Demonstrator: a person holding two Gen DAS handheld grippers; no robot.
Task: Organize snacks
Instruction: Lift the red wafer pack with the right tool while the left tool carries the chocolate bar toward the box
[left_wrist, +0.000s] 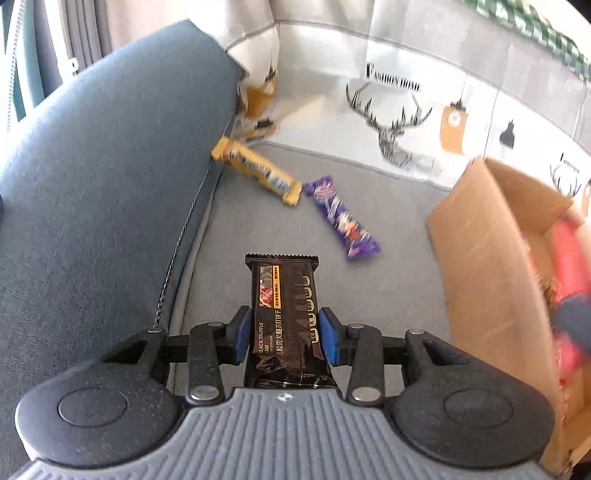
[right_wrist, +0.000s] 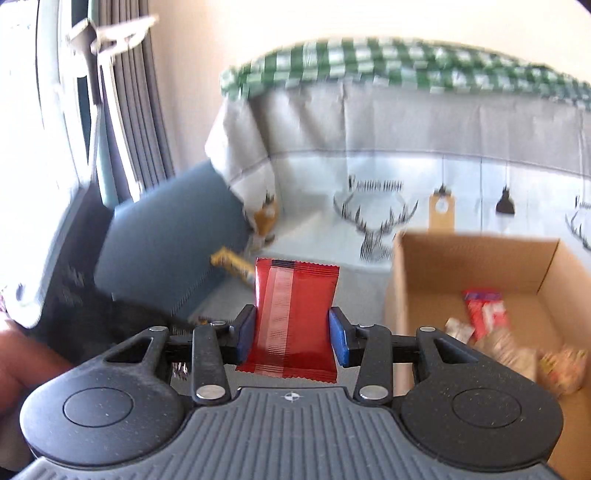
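My left gripper (left_wrist: 284, 334) is shut on a black truffle cracker packet (left_wrist: 282, 295), held above the grey sofa seat (left_wrist: 258, 229). A yellow snack bar (left_wrist: 255, 170) and a purple snack bar (left_wrist: 341, 218) lie on the seat ahead. My right gripper (right_wrist: 292, 332) is shut on a red snack packet (right_wrist: 295, 314), held to the left of the open cardboard box (right_wrist: 461, 258). The box holds several snack packets (right_wrist: 484, 314). The box also shows in the left wrist view (left_wrist: 491, 251) at the right. The yellow bar also shows in the right wrist view (right_wrist: 232, 264).
A blue sofa armrest (left_wrist: 103, 184) rises on the left. A deer-print cover (left_wrist: 399, 125) drapes the backrest, with a green checked cloth (right_wrist: 406, 62) on top. Curtains (right_wrist: 136, 110) hang at the far left.
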